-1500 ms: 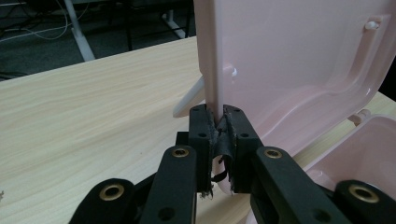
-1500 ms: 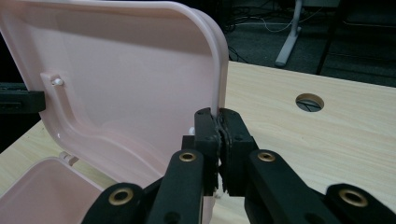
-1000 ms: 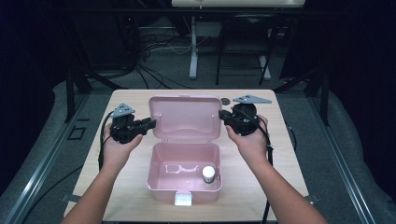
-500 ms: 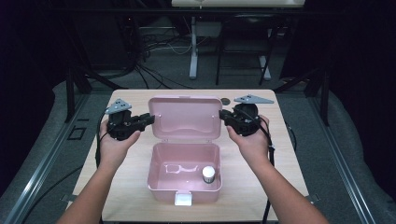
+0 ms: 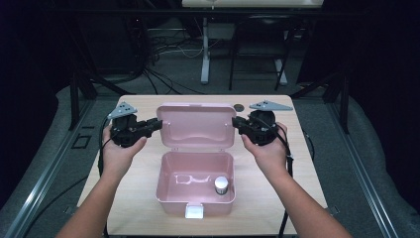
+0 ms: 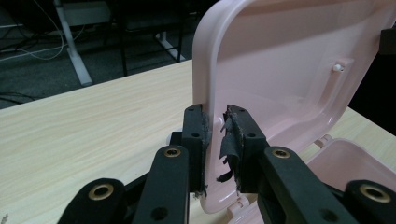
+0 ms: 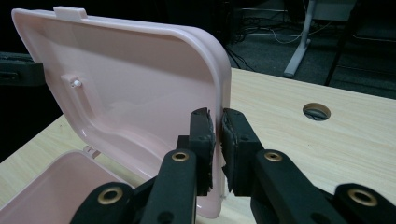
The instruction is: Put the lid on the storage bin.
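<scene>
A pale wooden table [image 5: 148, 208] carries a pink plastic box [image 5: 171, 196] near the person's edge, its hinged lid [image 5: 195, 124] standing open and upright at the box's far side. Inside the box, toward its right, stands a small white-capped bottle [image 5: 221, 185]. A white latch tab [image 5: 194, 211] sits on the box's near wall.

The left gripper [image 6: 215, 135] is at the lid's left edge, with that rim running between its two jaws. The jaws stand narrowly apart; the left pad lies against the rim's outer face, while a thin gap shows between the rim and the torn black tape on the right pad, so I cannot tell whether the pinch is firm.

The right gripper [image 7: 218, 135] straddles the lid's right edge in the same way. Its jaws have just been opening a little; the rim is between them, with a slim gap visible, so the pads look eased off rather than pressing.

Beyond the right gripper, a round hole [image 7: 316, 111] is cut in the tabletop.
</scene>
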### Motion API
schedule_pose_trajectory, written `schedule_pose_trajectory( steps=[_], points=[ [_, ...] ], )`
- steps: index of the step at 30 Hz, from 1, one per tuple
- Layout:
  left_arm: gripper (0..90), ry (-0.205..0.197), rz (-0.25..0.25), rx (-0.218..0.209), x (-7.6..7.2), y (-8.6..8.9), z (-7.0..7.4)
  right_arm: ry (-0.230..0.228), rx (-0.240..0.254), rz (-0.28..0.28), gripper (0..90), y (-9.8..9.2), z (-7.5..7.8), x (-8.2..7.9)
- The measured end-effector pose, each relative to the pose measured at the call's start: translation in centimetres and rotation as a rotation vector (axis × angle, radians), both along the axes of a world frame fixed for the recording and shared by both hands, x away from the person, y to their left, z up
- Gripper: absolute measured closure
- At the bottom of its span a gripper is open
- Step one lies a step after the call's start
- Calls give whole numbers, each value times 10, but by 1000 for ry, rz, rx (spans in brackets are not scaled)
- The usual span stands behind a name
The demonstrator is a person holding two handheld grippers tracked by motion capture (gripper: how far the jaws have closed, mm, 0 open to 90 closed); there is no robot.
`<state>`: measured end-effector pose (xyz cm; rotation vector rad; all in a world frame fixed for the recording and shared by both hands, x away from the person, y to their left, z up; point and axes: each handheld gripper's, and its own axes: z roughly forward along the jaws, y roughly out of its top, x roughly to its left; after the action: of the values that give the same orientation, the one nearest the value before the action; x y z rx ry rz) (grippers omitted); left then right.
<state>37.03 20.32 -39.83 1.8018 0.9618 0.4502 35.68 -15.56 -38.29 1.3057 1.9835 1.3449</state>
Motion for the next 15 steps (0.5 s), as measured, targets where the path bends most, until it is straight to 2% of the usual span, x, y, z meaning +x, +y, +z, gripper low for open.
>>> schedule_pose_trajectory(
  steps=[6,15],
  points=[
    [781,-1,1,-11,-4,0,1,-8,0,8,818,0,0,-4],
    [782,-25,-9,-16,-14,2,6,-20,-3,27,818,-2,1,-15]
  ],
)
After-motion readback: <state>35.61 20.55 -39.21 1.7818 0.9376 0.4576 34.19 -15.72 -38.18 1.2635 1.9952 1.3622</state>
